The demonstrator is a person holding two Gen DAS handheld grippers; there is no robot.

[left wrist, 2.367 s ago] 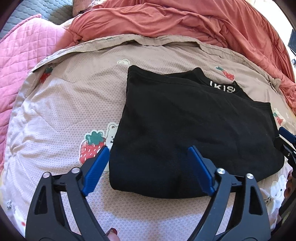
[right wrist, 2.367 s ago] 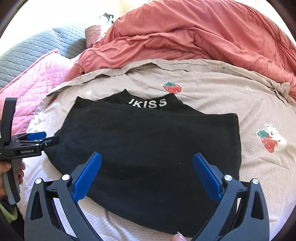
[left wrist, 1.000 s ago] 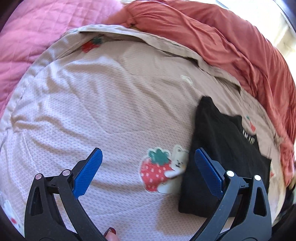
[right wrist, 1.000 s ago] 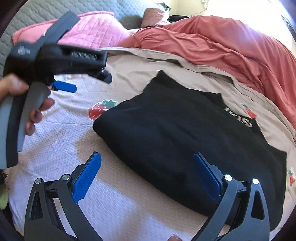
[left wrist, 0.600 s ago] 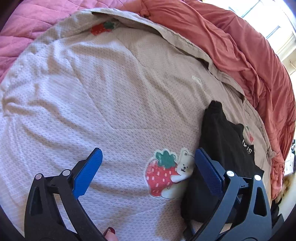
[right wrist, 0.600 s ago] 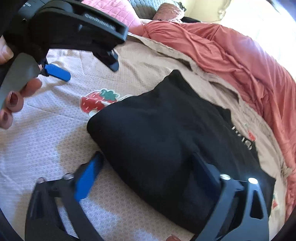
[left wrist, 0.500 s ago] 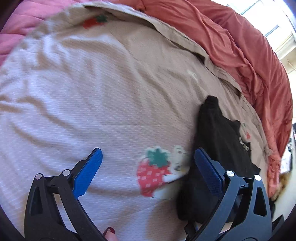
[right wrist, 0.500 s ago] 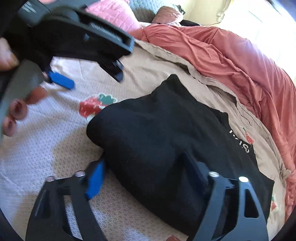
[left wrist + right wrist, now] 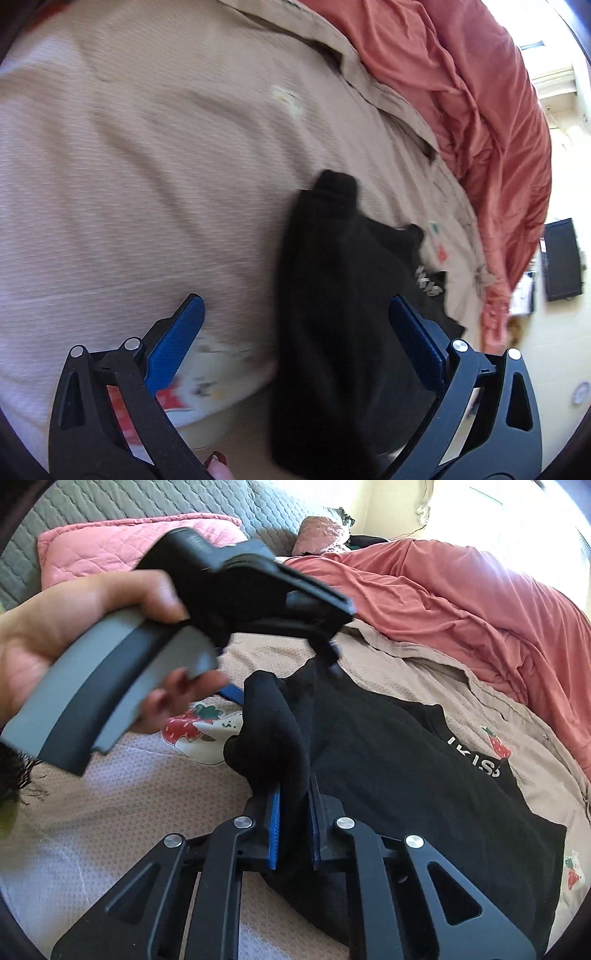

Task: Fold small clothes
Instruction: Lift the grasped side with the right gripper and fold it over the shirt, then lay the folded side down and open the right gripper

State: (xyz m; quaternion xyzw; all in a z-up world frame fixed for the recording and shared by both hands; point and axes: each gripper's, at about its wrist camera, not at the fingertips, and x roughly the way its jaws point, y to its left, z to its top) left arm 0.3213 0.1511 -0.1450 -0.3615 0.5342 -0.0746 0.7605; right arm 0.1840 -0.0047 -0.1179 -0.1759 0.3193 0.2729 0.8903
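Note:
A folded black garment [image 9: 406,775] with white lettering at its collar lies on the beige strawberry-print sheet [image 9: 424,672]. My right gripper [image 9: 293,801] is shut on the garment's near left corner and lifts a bunched fold of it. My left gripper [image 9: 295,332] is open, its blue pads [image 9: 177,339] straddling the garment's left edge [image 9: 332,295] from above. In the right wrist view the left gripper's body [image 9: 240,587] is held by a hand over the garment's far left edge.
A crumpled coral blanket [image 9: 461,602] lies along the far side of the bed. A pink quilted pillow [image 9: 122,542] and a grey quilted headboard [image 9: 110,502] are at the far left. A wall with a dark screen [image 9: 561,258] shows at the right.
My right gripper has closed on the garment's near left corner and raised it. My left gripper has swung right, over the garment's left edge, still open.

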